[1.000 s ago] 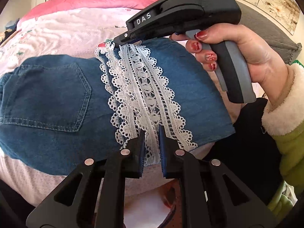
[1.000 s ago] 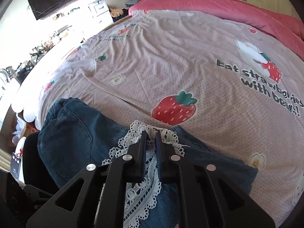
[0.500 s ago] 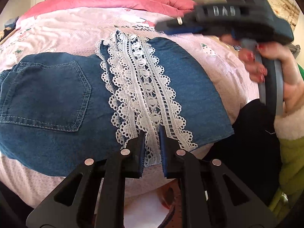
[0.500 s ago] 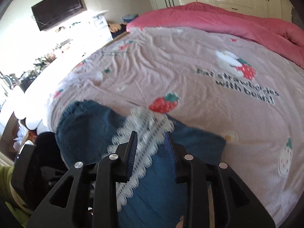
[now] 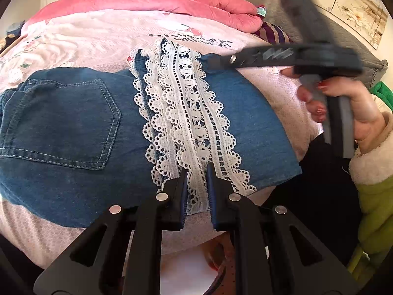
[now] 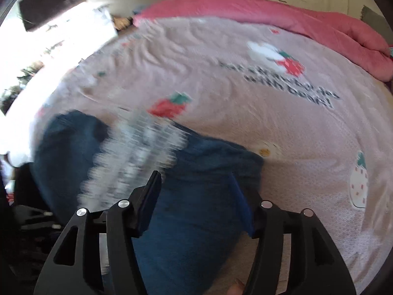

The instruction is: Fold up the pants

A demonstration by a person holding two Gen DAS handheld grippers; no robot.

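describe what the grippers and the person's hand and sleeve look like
Both grippers, left gripper and right gripper, are black with silver screws and blue ribbed pads. The right gripper has a grey-and-black handle. The hand has red nails and a green sleeve with a cream fleece cuff.

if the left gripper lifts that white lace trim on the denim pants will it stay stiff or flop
Probably flop: the white lace trim is thin openwork that follows the blue denim pants as they curve over the bed. It may snag between the left gripper pads, and would likely drag denim along.
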